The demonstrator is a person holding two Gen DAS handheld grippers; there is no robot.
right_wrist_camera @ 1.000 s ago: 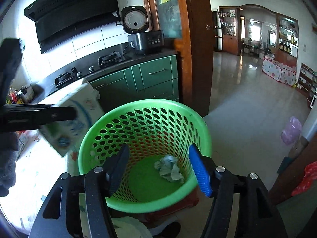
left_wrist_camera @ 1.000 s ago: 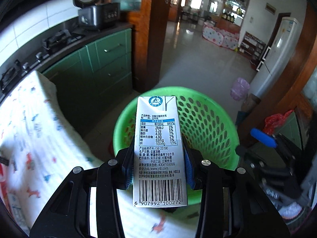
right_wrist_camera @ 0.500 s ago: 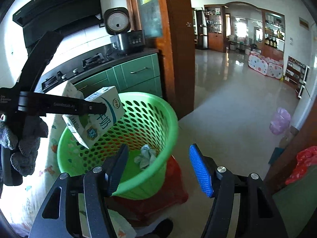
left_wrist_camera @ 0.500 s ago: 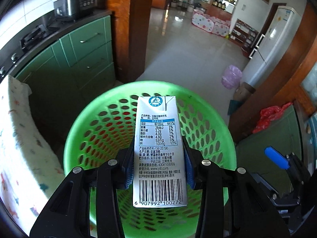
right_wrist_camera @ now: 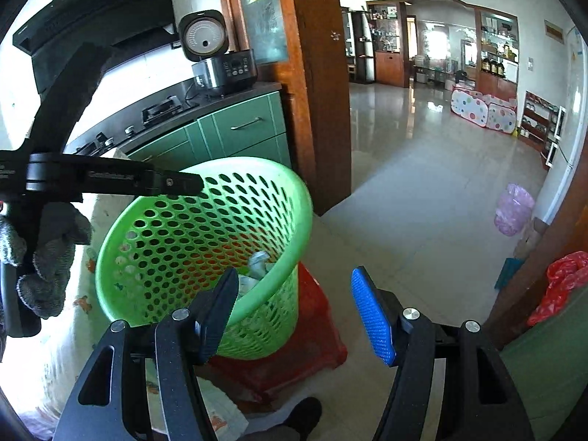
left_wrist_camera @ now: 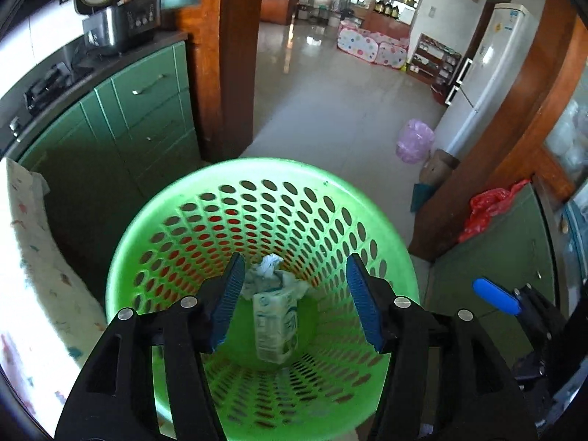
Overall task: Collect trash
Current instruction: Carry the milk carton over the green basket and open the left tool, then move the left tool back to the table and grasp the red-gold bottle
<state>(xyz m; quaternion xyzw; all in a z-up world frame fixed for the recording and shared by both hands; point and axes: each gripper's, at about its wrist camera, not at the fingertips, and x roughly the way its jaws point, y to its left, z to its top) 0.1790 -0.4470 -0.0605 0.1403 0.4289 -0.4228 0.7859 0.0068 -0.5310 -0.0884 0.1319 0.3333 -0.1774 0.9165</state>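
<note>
A green perforated basket [left_wrist_camera: 257, 169] stands right below my left gripper [left_wrist_camera: 294, 261]. The left jaws are opening and nothing sits between the blue pads. A white milk carton [left_wrist_camera: 275, 325] lies in the basket's bottom beside a crumpled tissue [left_wrist_camera: 266, 272]. In the right wrist view the basket [right_wrist_camera: 176, 228] rests on a red stool [right_wrist_camera: 312, 338]. There the left gripper [right_wrist_camera: 183, 183] reaches over its rim, held by a grey gloved hand [right_wrist_camera: 47, 257]. My right gripper [right_wrist_camera: 294, 275] hangs open and empty by the basket's near right side.
Green cabinets [left_wrist_camera: 147, 110] and a wooden post [left_wrist_camera: 235, 55] stand behind the basket. A patterned cloth [left_wrist_camera: 29, 275] covers the surface on the left. A pink bag [left_wrist_camera: 415, 139] lies on the tiled floor, with a red bag [left_wrist_camera: 488, 209] on the right-hand counter.
The left gripper carried the milk carton over the basket, opened, and the carton dropped inside. The right gripper slid right, so the basket now sits left of it.
</note>
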